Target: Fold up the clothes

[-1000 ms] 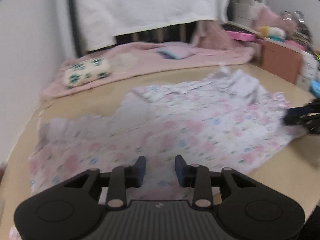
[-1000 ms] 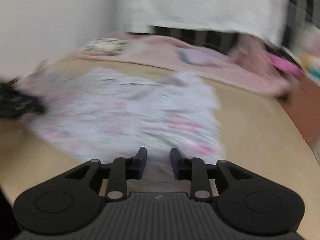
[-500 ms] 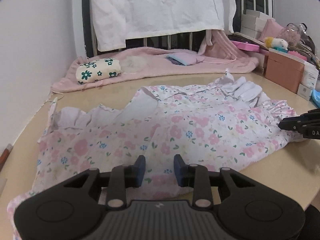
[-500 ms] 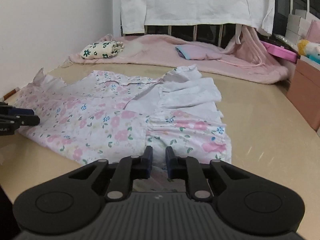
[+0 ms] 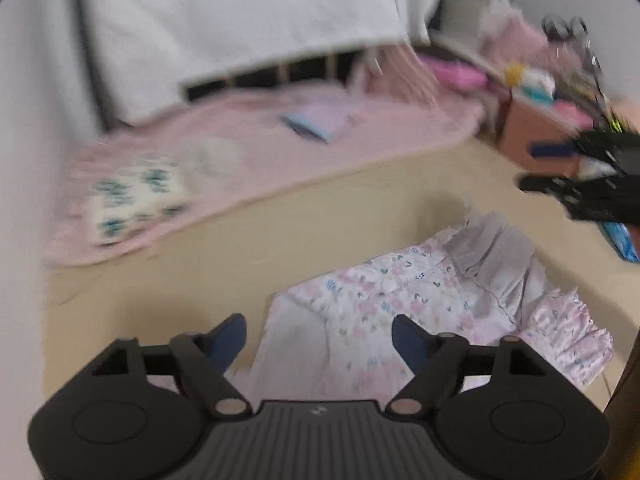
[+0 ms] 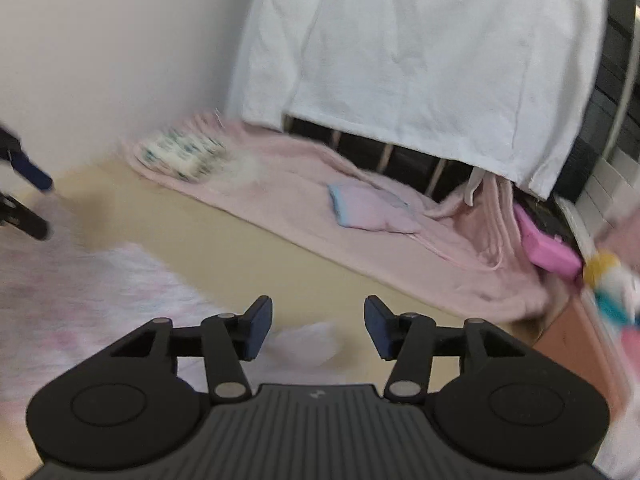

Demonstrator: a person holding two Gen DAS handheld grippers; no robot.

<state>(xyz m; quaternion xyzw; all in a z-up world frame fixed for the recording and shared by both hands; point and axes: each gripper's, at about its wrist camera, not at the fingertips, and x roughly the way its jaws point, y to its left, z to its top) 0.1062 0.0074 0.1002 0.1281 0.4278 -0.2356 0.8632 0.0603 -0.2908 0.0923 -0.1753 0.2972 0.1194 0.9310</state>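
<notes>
The left gripper (image 5: 319,338) is standing wide open, and nothing is sitting between its blue pads. It is hovering above the near edge of the floral garment (image 5: 420,312), which is lying in a bunched heap on the beige table (image 5: 280,236); whether the pads are touching the cloth I cannot tell, because the picture is blurred. The right gripper (image 6: 318,328) is also opened wide and is holding nothing. It is pointing toward the far side of the table, with a pale blurred piece of the garment (image 6: 80,288) lying below and to its left.

In the left wrist view the right gripper is appearing at the right edge, raised over the garment, but it is smeared by motion and partly cut off. Beyond the table a pink blanket (image 6: 360,240) is lying, with a small folded cloth with green flowers (image 5: 136,196) on it, and a white sheet (image 6: 420,60) is hanging behind.
</notes>
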